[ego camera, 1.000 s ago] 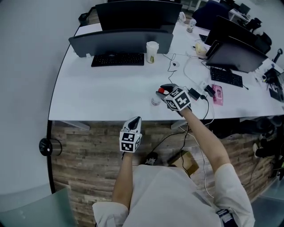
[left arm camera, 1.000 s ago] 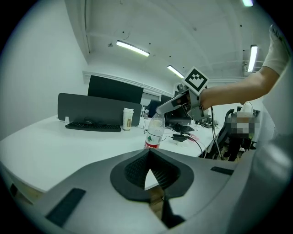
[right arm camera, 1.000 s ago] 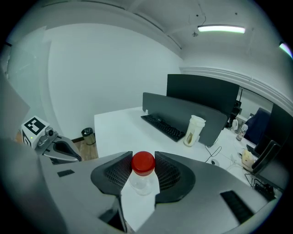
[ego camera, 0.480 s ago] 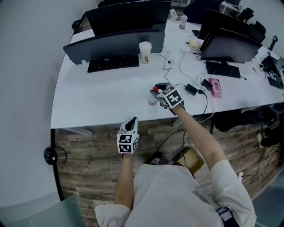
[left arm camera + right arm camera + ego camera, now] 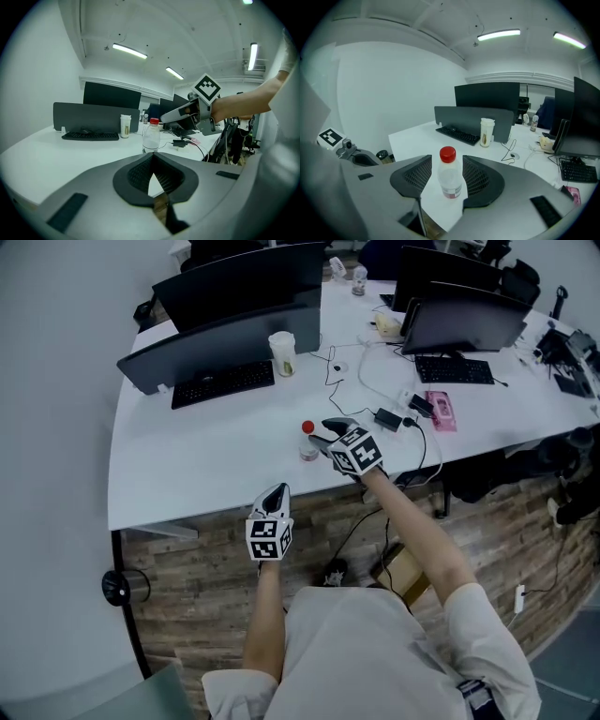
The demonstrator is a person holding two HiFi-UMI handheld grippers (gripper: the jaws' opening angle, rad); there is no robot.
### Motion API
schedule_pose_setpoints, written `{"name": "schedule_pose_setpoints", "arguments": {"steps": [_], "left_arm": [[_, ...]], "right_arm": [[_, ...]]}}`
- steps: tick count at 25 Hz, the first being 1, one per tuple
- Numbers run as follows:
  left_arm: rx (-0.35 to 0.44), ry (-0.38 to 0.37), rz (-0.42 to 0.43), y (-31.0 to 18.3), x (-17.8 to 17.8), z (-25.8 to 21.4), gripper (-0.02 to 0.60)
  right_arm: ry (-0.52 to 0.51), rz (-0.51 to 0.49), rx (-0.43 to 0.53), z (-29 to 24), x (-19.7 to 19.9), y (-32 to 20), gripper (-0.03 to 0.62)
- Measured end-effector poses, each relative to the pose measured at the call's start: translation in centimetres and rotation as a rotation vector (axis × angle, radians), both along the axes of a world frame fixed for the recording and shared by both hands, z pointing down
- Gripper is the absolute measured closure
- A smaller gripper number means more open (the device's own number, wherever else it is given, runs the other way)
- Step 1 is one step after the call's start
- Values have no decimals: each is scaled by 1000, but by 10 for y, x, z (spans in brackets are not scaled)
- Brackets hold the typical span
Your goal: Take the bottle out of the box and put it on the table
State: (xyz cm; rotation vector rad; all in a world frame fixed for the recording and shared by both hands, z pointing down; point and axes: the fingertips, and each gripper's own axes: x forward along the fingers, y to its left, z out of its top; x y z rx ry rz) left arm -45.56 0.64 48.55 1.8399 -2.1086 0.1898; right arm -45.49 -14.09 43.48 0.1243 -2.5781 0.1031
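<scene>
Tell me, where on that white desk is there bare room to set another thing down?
The widest bare stretch of the table lies between the keyboard and the near edge, left of the bottle. Right of the bottle it is crowded: cables, a charger and a pink item.

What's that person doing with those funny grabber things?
A person holds a hand-held gripper in each hand at a white table. The right hand-held gripper has just been opening its jaws around a red-capped bottle, which stands upright on the table between them, not squeezed. The left hand-held gripper is shut and empty, just off the table's near edge.
</scene>
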Motion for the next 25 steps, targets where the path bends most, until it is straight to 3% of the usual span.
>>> {"name": "schedule_pose_setpoints", "arguments": {"steps": [8,19,25], "left_arm": [[10,-15,8,-5,34,-16,569],[52,17,-99,21,88,-54,569],[70,-8,-125,37,118,-69,569]], "right_arm": [[-66,66,-63,2,68,18,359],[-149,143,-104,3,171,62,361],[-209,142,-147,6,211,104,373]]}}
